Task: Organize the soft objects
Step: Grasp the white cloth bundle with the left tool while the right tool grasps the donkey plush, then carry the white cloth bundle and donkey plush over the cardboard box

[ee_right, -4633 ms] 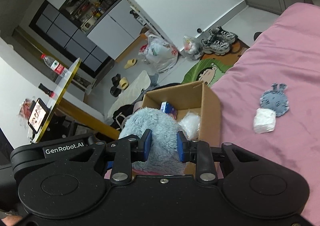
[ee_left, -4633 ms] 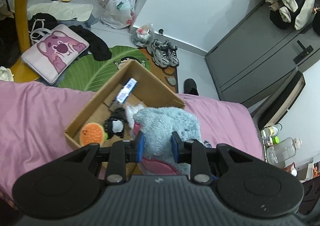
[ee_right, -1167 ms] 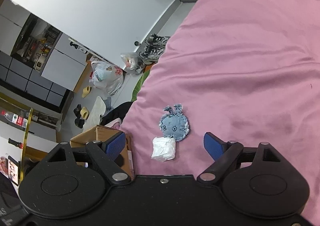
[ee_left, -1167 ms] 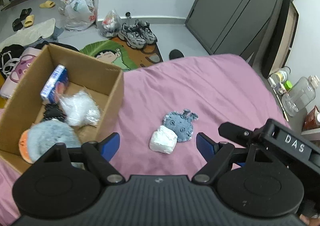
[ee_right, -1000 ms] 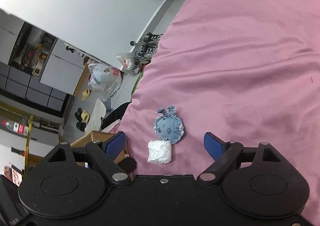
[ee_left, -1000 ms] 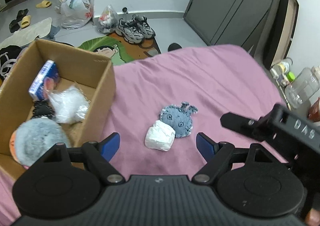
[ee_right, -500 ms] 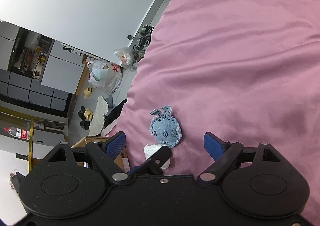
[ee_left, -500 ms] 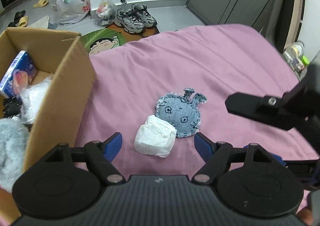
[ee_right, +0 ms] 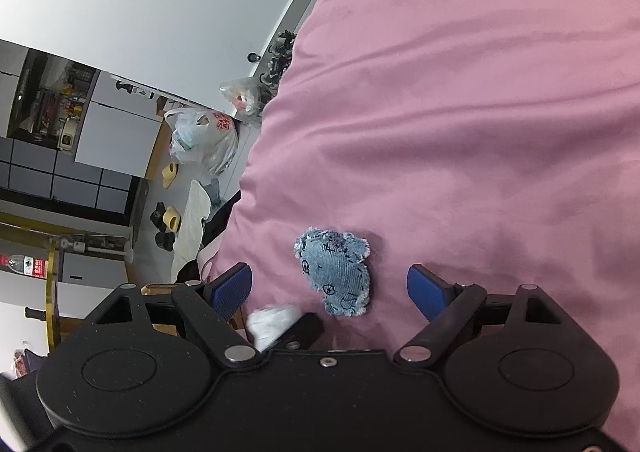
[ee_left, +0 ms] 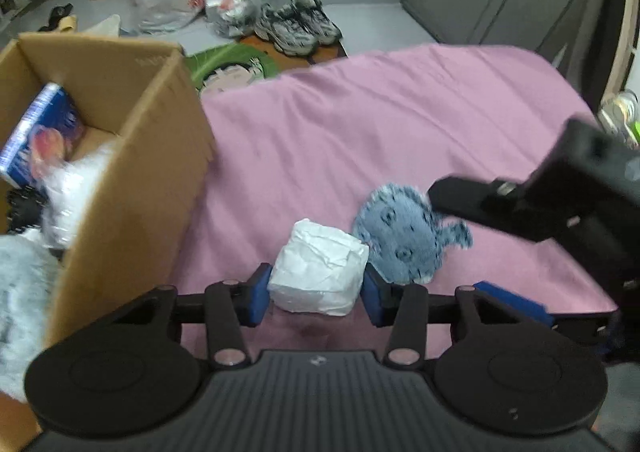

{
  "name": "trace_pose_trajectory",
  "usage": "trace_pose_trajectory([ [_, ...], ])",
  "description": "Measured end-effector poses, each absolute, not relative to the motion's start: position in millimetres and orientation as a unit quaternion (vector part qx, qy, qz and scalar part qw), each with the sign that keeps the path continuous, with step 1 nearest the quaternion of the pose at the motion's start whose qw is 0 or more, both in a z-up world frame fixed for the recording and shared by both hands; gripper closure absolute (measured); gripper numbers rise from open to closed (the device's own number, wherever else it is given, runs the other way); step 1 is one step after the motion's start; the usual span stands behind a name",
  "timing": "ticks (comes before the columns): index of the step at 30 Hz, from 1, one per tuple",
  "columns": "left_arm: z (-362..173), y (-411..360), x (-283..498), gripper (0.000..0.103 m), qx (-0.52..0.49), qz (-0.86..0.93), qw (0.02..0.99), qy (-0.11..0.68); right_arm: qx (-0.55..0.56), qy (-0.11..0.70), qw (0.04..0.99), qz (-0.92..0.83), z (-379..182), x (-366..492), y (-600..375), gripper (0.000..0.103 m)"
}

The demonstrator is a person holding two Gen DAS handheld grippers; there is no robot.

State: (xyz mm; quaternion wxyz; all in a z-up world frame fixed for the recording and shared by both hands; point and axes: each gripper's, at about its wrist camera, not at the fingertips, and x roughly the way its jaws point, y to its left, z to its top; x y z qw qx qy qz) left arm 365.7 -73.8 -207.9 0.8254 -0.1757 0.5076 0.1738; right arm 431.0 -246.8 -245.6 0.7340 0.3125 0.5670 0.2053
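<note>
A white crumpled soft packet (ee_left: 320, 267) lies on the pink bed (ee_left: 380, 132), and my left gripper (ee_left: 314, 294) is shut on it, a blue pad against each side. A blue denim rabbit-face toy (ee_left: 402, 238) lies just right of the packet. My right gripper (ee_right: 330, 288) is open and hovers over the denim toy (ee_right: 335, 270), its pads wide on either side. It shows in the left wrist view (ee_left: 532, 220) as a black body over the toy's right edge. The packet (ee_right: 272, 322) peeks out at the right wrist view's lower edge.
An open cardboard box (ee_left: 132, 156) stands on the bed at the left, holding a fluffy grey-blue plush (ee_left: 20, 292), a clear plastic bag (ee_left: 68, 196) and a blue packet (ee_left: 36, 132). Shoes (ee_left: 296, 26) and plastic bags (ee_left: 168, 0) lie on the floor beyond.
My left gripper has moved forward and down onto the white packet and closed from wide open onto it. My right gripper has dropped closer over the denim toy, still open.
</note>
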Motion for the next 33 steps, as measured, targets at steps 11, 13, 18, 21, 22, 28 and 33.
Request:
trace_pose_trajectory([
  [11,-186,-70,351,0.057,-0.204,0.182,0.830,0.487,0.272,0.562,0.757,0.189,-249,429,-229,0.025],
  [13,-185,-68,348,0.057,-0.211,0.185,0.829,0.483,0.259,0.561,0.763,0.188,-249,428,-226,0.033],
  [18,-182,-68,339,0.057,-0.224,0.189,0.827,0.480,0.249,0.563,0.765,0.190,-252,427,-228,0.058],
  [21,-179,-66,333,0.057,-0.228,0.192,0.826,0.478,0.244,0.562,0.767,0.193,-249,426,-229,0.062],
  [22,-178,-65,330,0.057,-0.230,0.192,0.826,0.477,0.236,0.561,0.769,0.194,-248,425,-227,0.064],
  [28,-169,-63,317,0.057,-0.236,0.188,0.828,0.473,0.236,0.555,0.773,0.199,-242,415,-234,0.085],
  [33,-158,-62,307,0.057,-0.240,0.180,0.831,0.468,0.232,0.547,0.779,0.201,-231,397,-241,0.090],
])
